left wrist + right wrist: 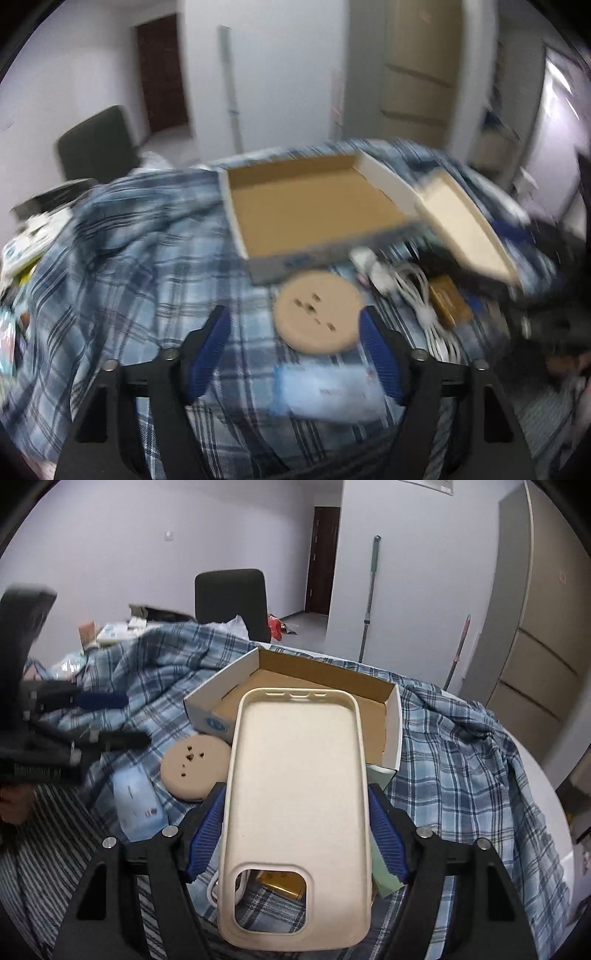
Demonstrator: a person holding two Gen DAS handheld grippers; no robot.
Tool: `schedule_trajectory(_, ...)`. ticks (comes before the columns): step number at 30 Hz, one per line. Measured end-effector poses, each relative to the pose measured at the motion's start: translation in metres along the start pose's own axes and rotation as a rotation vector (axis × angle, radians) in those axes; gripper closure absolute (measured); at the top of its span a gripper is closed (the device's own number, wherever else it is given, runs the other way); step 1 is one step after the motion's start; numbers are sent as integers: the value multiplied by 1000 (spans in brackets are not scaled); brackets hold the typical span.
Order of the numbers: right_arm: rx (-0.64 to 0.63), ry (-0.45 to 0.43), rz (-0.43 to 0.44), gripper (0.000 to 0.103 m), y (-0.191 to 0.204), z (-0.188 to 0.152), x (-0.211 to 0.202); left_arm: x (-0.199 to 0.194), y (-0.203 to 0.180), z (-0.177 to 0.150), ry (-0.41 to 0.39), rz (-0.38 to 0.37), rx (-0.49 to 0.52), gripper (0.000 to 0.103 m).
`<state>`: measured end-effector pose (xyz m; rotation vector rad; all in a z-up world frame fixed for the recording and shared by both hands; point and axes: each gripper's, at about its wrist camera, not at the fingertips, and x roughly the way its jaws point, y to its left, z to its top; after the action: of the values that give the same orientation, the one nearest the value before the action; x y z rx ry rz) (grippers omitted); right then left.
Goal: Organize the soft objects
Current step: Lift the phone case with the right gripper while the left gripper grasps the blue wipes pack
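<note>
In the right wrist view my right gripper (295, 790) is shut on a cream phone case (295, 775), blue pads pressing its long sides, camera hole toward me. It hangs above the plaid blue cloth (461, 746), in front of an open cardboard box (391, 716). My left gripper (293, 314) stands open with nothing between its pads, over a round tan disc (317, 312) and a light blue packet (325, 391). The box (314, 210) lies beyond, and the held case (465, 229) shows at right. From the right wrist, the left gripper (122, 720) hovers left of the disc (195, 764).
A white cable (417, 291) and a brown flat object (448, 299) lie right of the disc. A green item (384, 878) sits under the case. A dark chair (231, 598) and a mop handle (371, 590) stand behind. Clutter (29, 236) lies at far left.
</note>
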<state>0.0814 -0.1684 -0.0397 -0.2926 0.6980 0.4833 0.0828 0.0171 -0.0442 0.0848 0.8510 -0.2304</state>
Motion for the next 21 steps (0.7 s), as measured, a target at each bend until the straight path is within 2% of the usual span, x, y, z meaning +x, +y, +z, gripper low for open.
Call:
schedule_trajectory(2, 28, -5, 12, 31, -5, 2, -1, 5, -6, -3, 46, -45, 33, 21)
schedule_trajectory(5, 54, -3, 6, 31, -11, -1, 2, 18, -8, -7, 125, -80, 16, 18)
schedule_trajectory(9, 72, 2, 17, 31, -14, -5, 1, 33, -15, -15, 184, -47, 61, 18)
schedule_trajectory(12, 68, -13, 18, 31, -13, -4, -1, 42, -23, -20, 223, -57, 84, 18)
schedule_trajectory(14, 62, -14, 20, 31, -12, -5, -1, 46, -24, -23, 231, -35, 94, 16)
schedule_trajectory(18, 61, -8, 29, 31, -12, -6, 1, 44, -22, -25, 234, -43, 82, 16)
schedule_trajectory(19, 61, -9, 28, 31, -12, -7, 0, 44, -22, -25, 232, -44, 79, 17)
schedule_trajectory(21, 60, -13, 30, 31, -12, -7, 0, 41, -22, -24, 204, -39, 71, 27)
